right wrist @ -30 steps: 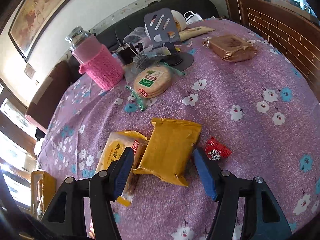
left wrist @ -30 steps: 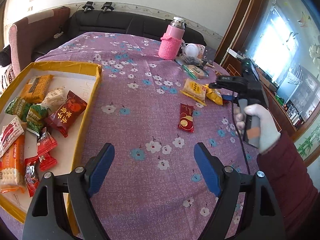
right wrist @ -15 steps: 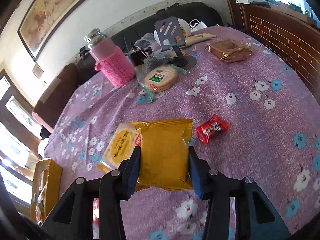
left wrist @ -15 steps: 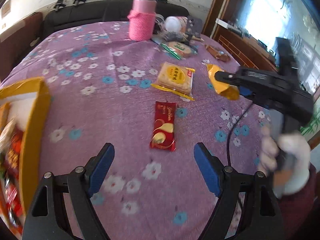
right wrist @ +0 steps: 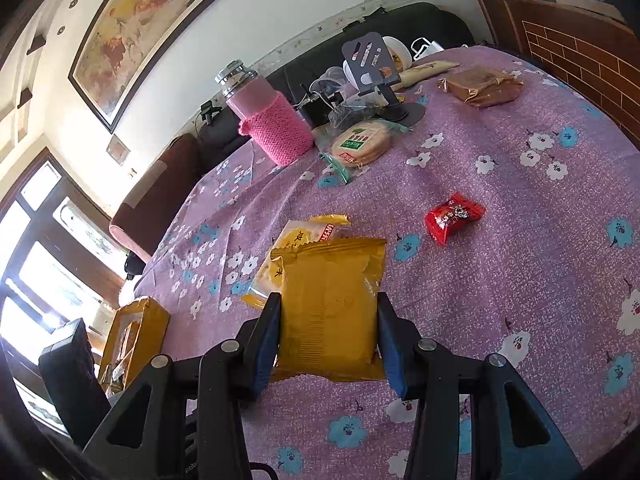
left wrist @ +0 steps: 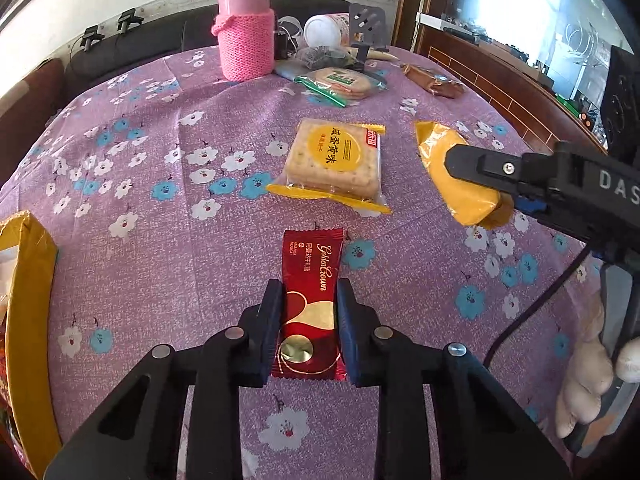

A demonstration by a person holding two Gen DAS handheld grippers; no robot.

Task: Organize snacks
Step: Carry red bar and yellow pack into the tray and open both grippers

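beside right claw (right wrist: 328,340): red candy (right wrist: 454,218)

"Golden Crown" — gold script on the red wrapper (left wrist: 312,304); "DAS" — right hand-held gripper (left wrist: 476,184).

Red foil nougat bar (left wrist: 311,300) on floral-clothed worktop (left wrist: 160,152); square cracker pack (left wrist: 334,160) behind it; pink knit-sleeved flask (left wrist: 246,36) at far edge; yellow cardboard box (left wrist: 24,304) left.

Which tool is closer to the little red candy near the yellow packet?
Right. The right tool holds the yellow packet just beside the red candy. The left tool is farther off, closing on a dark red wafer bar.
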